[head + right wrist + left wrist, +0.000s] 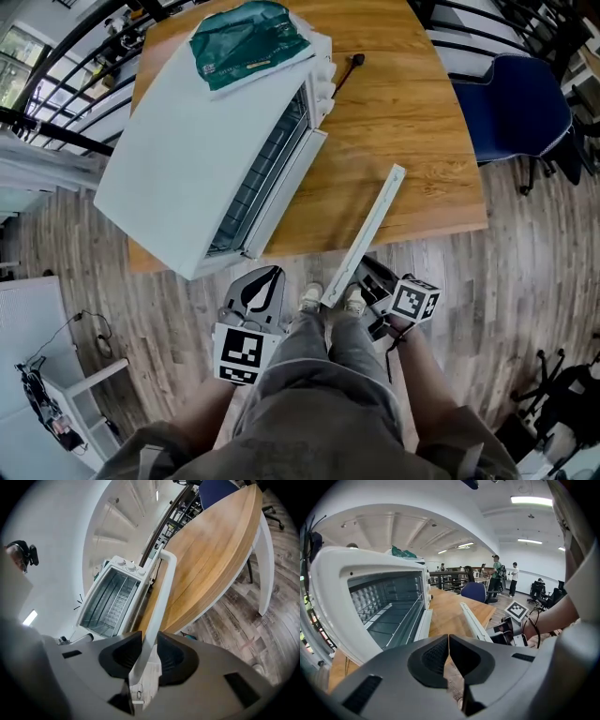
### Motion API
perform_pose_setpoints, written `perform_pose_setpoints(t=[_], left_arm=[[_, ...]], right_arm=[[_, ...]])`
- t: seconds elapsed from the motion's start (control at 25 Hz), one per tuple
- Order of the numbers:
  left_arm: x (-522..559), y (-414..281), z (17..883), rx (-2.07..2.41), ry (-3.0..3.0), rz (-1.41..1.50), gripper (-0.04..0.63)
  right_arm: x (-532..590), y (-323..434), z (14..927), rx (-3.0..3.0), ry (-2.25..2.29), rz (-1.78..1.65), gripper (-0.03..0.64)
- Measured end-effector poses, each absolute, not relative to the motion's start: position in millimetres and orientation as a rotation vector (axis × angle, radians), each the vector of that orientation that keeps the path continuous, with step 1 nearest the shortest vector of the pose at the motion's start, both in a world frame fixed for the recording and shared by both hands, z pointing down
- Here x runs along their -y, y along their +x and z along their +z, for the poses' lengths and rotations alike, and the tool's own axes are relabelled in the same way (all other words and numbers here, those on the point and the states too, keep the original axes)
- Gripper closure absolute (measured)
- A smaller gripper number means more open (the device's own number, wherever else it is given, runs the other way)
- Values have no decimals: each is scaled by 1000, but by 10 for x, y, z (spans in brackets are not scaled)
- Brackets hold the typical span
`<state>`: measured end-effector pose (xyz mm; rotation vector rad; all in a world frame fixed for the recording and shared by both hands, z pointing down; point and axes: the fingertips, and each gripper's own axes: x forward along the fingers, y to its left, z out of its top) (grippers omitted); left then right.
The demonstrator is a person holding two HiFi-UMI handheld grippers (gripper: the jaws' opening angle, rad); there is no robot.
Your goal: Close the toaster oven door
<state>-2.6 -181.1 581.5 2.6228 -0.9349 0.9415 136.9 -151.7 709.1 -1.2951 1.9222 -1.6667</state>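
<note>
Wood planks cover the floor [525,272] under a wooden table [403,112]. The right tool [150,644] is squeezing the long white edge of the door [161,588], which sits between its two pads. The door is wide open and sticks out past the table edge. The left tool [448,644] is closed tight with nothing in it. The white toaster oven [187,159] stands on the table, its inside showing. A green bag [248,42] lies on top of it
</note>
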Motion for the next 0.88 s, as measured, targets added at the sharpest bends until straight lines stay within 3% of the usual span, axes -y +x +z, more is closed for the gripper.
perform_pose_setpoints(t=[0.88], left_arm=[[1997, -742, 4734, 1326, 2562, 768, 574]], right_arm=[[2253, 926, 5579, -1867, -1205, -1706, 479]])
